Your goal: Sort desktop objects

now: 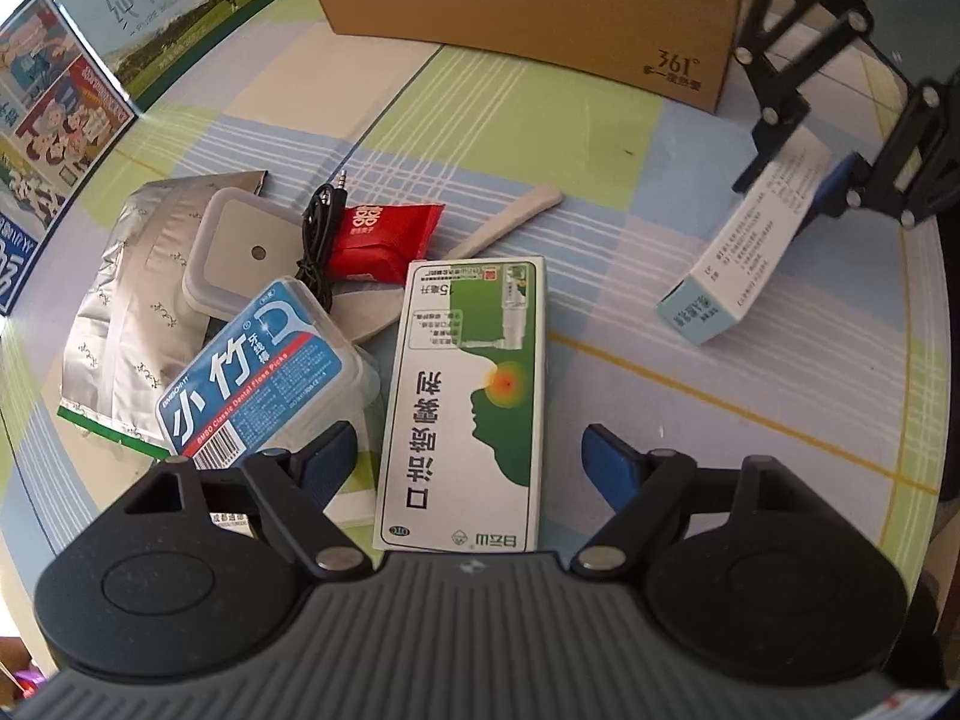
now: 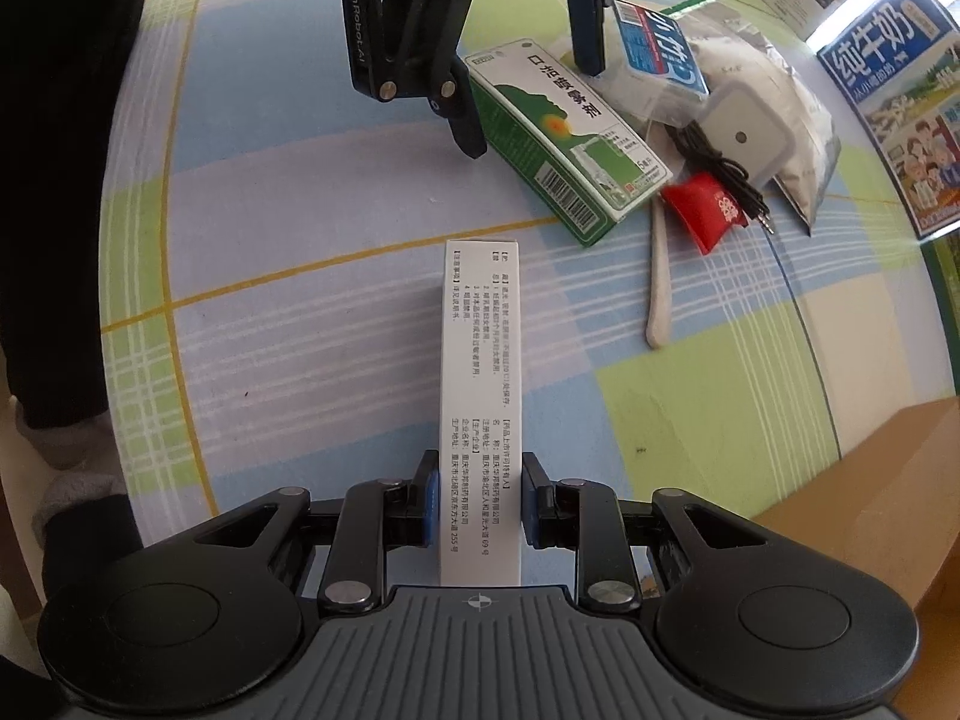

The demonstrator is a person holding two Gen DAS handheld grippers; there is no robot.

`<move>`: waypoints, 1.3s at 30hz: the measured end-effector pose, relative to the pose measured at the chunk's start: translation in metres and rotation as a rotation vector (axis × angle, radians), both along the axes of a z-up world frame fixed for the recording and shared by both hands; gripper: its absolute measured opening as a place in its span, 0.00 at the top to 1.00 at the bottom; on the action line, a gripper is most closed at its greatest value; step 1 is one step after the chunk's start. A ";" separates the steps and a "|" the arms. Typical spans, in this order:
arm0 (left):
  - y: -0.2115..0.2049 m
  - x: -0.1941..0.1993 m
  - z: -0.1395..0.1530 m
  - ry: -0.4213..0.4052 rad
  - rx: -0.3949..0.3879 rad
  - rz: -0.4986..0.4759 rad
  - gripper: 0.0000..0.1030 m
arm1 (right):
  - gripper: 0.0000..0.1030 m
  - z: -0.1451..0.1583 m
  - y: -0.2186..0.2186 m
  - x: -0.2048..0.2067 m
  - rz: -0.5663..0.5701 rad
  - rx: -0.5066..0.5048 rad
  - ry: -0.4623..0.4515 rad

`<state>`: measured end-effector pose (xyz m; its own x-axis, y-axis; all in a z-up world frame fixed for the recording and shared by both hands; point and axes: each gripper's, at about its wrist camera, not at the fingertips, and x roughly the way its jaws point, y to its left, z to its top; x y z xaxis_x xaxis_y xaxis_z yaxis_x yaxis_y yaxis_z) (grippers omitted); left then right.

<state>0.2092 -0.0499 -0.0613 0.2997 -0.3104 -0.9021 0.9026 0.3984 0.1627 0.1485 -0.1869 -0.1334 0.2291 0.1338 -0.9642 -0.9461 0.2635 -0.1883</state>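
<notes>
My left gripper (image 1: 468, 450) is open, its fingers straddling the near end of a green and white medicine box (image 1: 468, 396) lying flat on the table; the same gripper (image 2: 531, 102) shows in the right wrist view over that box (image 2: 570, 138). My right gripper (image 2: 474, 498) is shut on a long white medicine box (image 2: 480, 396) held above the table; it also shows in the left wrist view (image 1: 744, 240), gripper (image 1: 804, 180) at the upper right.
A pile left of the green box holds a blue floss pick case (image 1: 258, 372), a silver foil pouch (image 1: 126, 294), a white square night light (image 1: 240, 252), a black audio cable (image 1: 318, 234), a red packet (image 1: 384, 234) and a beige spoon (image 1: 510, 216). A cardboard box (image 1: 528, 6) stands at the back.
</notes>
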 end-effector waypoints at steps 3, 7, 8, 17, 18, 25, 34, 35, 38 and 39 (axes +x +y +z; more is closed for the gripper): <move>-0.001 -0.003 0.003 0.011 0.006 0.014 0.45 | 0.78 0.000 -0.002 0.001 -0.038 0.012 0.014; 0.004 -0.015 0.003 0.046 0.018 0.051 0.50 | 0.78 0.015 -0.016 -0.029 -0.069 0.027 0.023; 0.005 -0.019 0.004 0.060 0.015 0.069 0.50 | 0.78 0.016 -0.016 -0.031 -0.077 0.030 0.029; 0.006 -0.053 0.003 0.089 0.021 0.115 0.48 | 0.78 0.023 -0.020 -0.037 -0.204 0.067 0.053; 0.005 -0.053 0.002 0.086 0.021 0.118 0.47 | 0.78 0.023 -0.019 -0.037 -0.210 0.073 0.051; -0.005 -0.045 -0.004 0.078 0.007 0.142 0.47 | 0.77 0.023 -0.012 -0.031 -0.226 0.116 0.045; -0.004 -0.046 -0.006 0.079 -0.003 0.183 0.50 | 0.77 0.018 -0.005 -0.028 -0.260 0.147 0.064; -0.005 -0.047 -0.005 0.079 -0.002 0.188 0.50 | 0.78 0.018 -0.005 -0.028 -0.265 0.148 0.061; -0.004 -0.050 -0.003 0.076 0.005 0.214 0.51 | 0.78 0.022 -0.006 -0.032 -0.296 0.160 0.043; -0.004 -0.051 -0.002 0.072 0.009 0.220 0.51 | 0.78 0.025 -0.008 -0.033 -0.310 0.167 0.039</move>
<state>0.1579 -0.0535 -0.0633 0.2943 -0.2367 -0.9259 0.8033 0.5862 0.1055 0.1153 -0.1946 -0.1084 0.2466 0.2205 -0.9437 -0.8220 0.5634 -0.0832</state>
